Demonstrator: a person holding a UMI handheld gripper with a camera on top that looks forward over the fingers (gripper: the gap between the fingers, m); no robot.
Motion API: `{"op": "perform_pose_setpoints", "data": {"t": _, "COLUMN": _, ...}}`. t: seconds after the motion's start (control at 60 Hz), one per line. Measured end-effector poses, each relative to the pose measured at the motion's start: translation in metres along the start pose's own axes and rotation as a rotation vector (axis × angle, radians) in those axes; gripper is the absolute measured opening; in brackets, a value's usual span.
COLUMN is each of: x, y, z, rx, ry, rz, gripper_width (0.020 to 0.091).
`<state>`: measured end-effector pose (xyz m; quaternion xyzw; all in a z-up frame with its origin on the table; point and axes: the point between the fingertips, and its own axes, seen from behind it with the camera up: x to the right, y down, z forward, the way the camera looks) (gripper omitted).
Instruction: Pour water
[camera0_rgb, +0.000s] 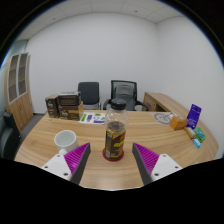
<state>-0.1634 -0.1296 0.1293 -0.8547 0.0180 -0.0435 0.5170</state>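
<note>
A cylindrical can (115, 140) with a dark and yellow label stands upright on the light wooden table (110, 172), just ahead of my fingers and midway between them. My gripper (112, 163) is open, its two magenta pads (78, 156) spread wide to either side of the can's base with a clear gap on each side. A white cup (65, 138) sits on the table to the left of the can, beyond my left finger.
Brown boxes (63, 105) stand at the table's far left. A flat green and white packet (93, 118) lies behind the can. A purple box (193, 116), an orange thing (179, 123) and a plate (163, 117) are at the right. Two office chairs (105, 95) stand beyond the table.
</note>
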Motion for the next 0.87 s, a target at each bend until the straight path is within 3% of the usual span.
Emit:
{"op": "perform_pose_setpoints", "data": {"t": 0.417, "x": -0.056, "y": 0.025, "z": -0.215, "rx": -0.081, "ry": -0.045, "rz": 0.026, "gripper_width": 0.0858}}
{"op": "perform_pose_setpoints", "data": {"t": 0.867, "x": -0.049, "y": 0.033, "z": -0.267, "rx": -0.102, "ry": 0.007, "rz": 0.03, "gripper_width": 0.0856}}
